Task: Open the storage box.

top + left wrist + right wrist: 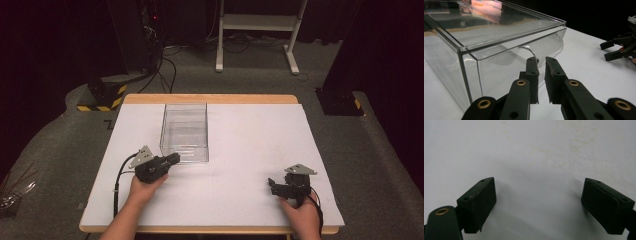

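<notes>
Right at the near end of the clear, rectangular plastic box (184, 131) sits the left gripper (172, 159), held in the person's left hand (146, 188). The box itself lies on the white table top (240, 150), lengthwise away from the person, a little left of the middle and toward the far wooden edge. In the left gripper view the box (486, 50) shows a curved transparent front panel with a thin, arched clear handle (530, 52) on it, and the left gripper's (542, 77) two black jaws stand nearly together, one on each side of that handle. A narrow gap remains between the pads (533, 75), and whether they actually press on the handle I cannot tell (the clear plastic is hard to read against the pads).

Well to the right of the box, near the table's front edge, the right gripper (272, 184) rests in the person's right hand (302, 215), its jaws pointing leftward. In the right gripper view the right gripper's (539, 202) jaws stand wide apart with just bare white table surface (536, 157) between them, so it is released and holds nothing. That gripper also appears at the right edge of the left gripper view (614, 50), apart from the box.
</notes>
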Demonstrator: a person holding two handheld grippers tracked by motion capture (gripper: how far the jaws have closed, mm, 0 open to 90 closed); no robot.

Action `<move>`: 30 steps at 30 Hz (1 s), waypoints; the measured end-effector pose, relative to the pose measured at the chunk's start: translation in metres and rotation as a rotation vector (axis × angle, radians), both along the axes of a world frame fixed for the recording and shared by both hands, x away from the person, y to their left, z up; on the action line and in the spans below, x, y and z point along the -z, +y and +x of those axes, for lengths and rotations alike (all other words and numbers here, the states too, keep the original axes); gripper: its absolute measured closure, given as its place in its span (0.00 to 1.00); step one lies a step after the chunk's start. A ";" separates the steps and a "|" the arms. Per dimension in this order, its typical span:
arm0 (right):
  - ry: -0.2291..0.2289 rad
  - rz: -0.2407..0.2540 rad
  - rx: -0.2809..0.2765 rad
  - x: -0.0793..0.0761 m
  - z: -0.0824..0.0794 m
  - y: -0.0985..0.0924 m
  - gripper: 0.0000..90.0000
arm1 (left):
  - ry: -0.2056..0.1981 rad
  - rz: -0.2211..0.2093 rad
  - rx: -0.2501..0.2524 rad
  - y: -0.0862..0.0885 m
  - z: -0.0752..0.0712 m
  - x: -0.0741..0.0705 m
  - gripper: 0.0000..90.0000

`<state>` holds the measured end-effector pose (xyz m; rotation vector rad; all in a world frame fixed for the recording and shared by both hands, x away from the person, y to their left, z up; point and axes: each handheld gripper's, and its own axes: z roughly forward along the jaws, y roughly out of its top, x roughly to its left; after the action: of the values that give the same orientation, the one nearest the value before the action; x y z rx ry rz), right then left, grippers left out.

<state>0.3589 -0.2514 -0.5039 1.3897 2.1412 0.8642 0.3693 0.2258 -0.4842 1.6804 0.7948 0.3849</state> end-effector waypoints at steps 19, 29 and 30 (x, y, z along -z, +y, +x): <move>0.000 0.000 0.000 0.000 0.000 0.000 0.14 | 0.006 -0.006 0.036 0.003 -0.020 0.000 0.92; -0.001 0.000 0.000 0.000 0.000 0.000 0.14 | 0.009 0.001 0.047 0.002 -0.030 -0.001 0.92; -0.001 0.000 0.000 0.000 0.000 0.000 0.14 | 0.008 0.003 0.046 0.002 -0.031 -0.001 0.92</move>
<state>0.3587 -0.2513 -0.5039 1.3888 2.1407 0.8644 0.3385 0.2279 -0.4836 1.7008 0.7607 0.3474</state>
